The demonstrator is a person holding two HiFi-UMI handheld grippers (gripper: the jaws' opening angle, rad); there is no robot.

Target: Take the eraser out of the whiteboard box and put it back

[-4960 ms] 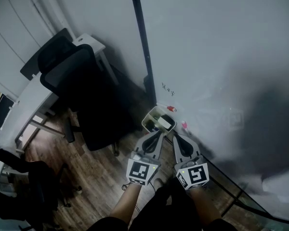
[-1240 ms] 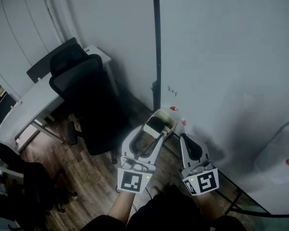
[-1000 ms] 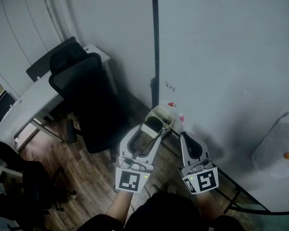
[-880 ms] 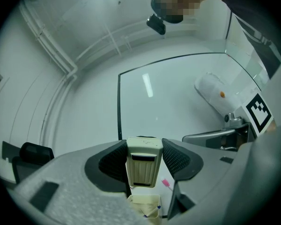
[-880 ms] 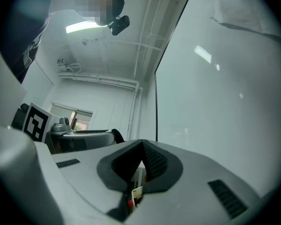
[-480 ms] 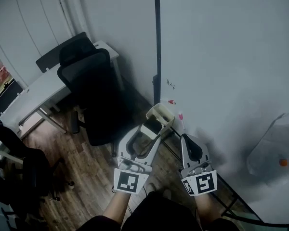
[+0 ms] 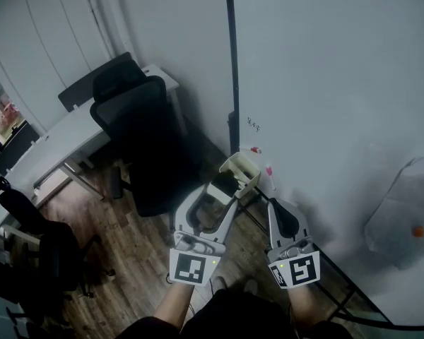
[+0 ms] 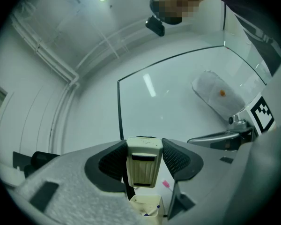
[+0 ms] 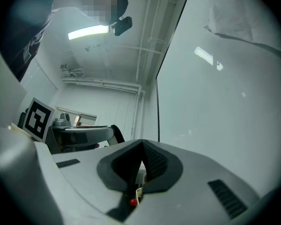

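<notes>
The taking-out half of the task looked done and the putting-back half was in hand. The eraser (image 7: 225,186) was out of the box (image 7: 243,167) and gripped in the left tool (image 8: 144,149), whose jaws stood wide apart with their dark ribbed pads (image 8: 113,161) pressed against the eraser's two long sides. The eraser was a pale oblong block with dark bars across its face. It lay lengthwise between the jaws, its far end about level with their tips. In the head view it hung just to the near left of the box, close to the rim but, as far as could be judged, not touching it. In the left gripper view the open mouth of the box showed below and beyond the eraser, almost in line with it. The box sat against the bottom edge of the whiteboard (image 7: 325,83), just right of the dark frame post (image 7: 232,83). The right tool (image 9: 141,167) was closed with nothing between its jaws. It hung to the near right of the box, close to the board, and seemed to take no part. The next move would probably call for carrying the eraser a little farther and to the right until it was over the mouth. It would then need tipping to clear the rim and lowering inside before the jaws opened. Since the eraser nearly filled the width of the box, a slanted entry risked catching the rim and knocking the box off the board.
</notes>
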